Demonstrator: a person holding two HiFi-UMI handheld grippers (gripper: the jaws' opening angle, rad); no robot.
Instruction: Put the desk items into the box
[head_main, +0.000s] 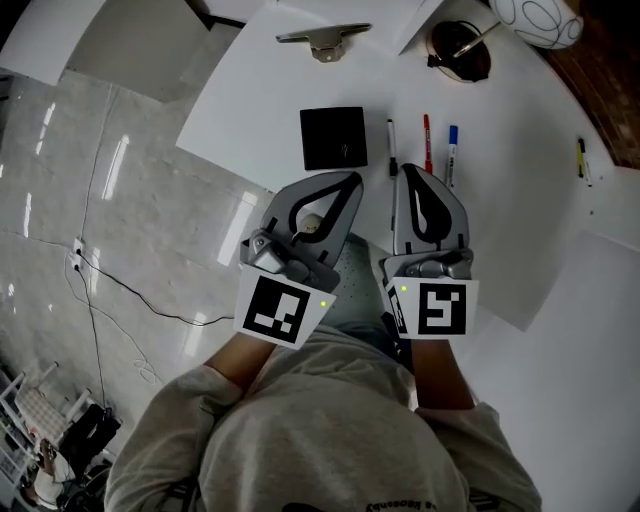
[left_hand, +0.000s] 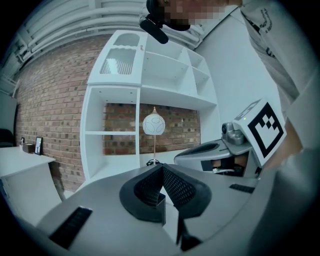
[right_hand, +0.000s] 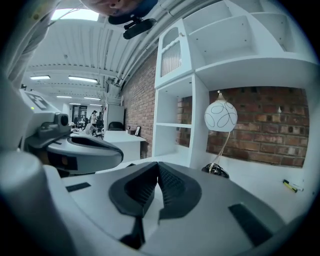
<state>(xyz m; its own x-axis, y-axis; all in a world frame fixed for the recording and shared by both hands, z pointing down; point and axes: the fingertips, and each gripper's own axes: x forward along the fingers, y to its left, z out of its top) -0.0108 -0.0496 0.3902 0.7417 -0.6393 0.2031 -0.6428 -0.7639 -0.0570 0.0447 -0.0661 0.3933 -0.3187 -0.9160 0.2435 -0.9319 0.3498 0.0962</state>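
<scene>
In the head view a black square item (head_main: 333, 138) lies flat on the white desk (head_main: 520, 230). To its right three markers lie side by side: black (head_main: 392, 147), red (head_main: 427, 143) and blue (head_main: 452, 150). My left gripper (head_main: 354, 178) hovers just on the near side of the black square, shut and empty; its pads meet at the tip (left_hand: 162, 168). My right gripper (head_main: 408, 171) sits beside it, just short of the markers, also shut with nothing between its pads (right_hand: 158, 165). Each gripper view shows the other gripper alongside.
A metal clip (head_main: 322, 42) lies at the far desk edge. A lamp with a dark base (head_main: 460, 50) and a white globe (head_main: 540, 18) stands far right, before a white shelf unit (left_hand: 145, 90). A yellow pen (head_main: 582, 160) lies at the right.
</scene>
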